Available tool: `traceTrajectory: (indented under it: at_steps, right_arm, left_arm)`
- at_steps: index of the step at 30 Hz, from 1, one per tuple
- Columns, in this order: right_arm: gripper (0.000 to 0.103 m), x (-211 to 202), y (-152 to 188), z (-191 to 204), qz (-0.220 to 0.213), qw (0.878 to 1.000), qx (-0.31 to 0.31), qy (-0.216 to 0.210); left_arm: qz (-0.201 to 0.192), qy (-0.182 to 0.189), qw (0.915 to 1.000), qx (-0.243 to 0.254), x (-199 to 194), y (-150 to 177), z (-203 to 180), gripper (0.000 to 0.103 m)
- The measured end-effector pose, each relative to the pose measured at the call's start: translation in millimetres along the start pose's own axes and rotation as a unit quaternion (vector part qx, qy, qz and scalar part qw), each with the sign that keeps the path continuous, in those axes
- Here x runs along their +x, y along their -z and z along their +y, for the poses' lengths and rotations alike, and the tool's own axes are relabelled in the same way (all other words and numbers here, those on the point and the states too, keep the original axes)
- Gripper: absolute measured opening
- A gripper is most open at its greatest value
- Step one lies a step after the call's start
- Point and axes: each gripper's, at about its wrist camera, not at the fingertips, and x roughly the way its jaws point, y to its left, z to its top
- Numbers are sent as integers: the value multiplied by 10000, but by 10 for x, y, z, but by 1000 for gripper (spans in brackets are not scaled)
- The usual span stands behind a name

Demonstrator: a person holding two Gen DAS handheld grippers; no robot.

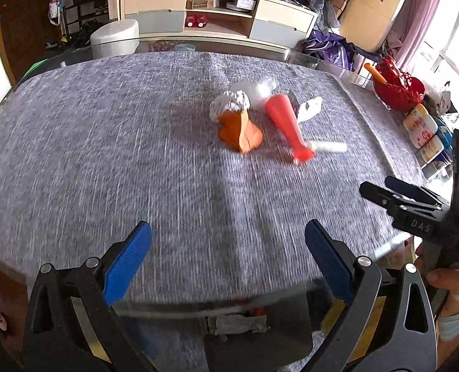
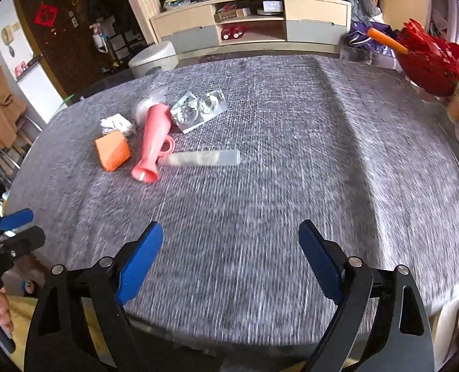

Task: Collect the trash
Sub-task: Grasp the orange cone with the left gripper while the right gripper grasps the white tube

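Table cover (image 2: 260, 186): woven cloth, grey, matt, coarse texture. Cone (image 2: 153, 142): smooth plastic, pinkish red, slight sheen. Tube (image 2: 204, 158): translucent plastic, smooth. Blister pack (image 2: 198, 110): clear glossy plastic on a silvery, foil-like backing. Carton (image 2: 113, 152): orange, matt, looks like card. Wad (image 2: 114, 124): white crumpled paper, matt. Gripper pads (image 2: 141, 263): blue, finely ribbed, matt. Gripper arms (image 2: 74, 310): black, smooth, with bright metal pins. Cabinet (image 2: 248, 24): pale wood finish, smooth. Basket (image 2: 428, 59): red openwork plastic, glossy.
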Motion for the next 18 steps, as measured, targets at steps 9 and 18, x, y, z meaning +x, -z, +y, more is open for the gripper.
traceTrajectory:
  at_steps: [9,18]
  right_arm:
    - [88,366,-254,78,40,9992,-389,95]
    - [90,527,-420,208,35,9962,-836,245]
  left_arm:
    - [198,26,9998,7,383,-390,-24,75]
    - [440,112,9990,5,735,-622,-40,72]
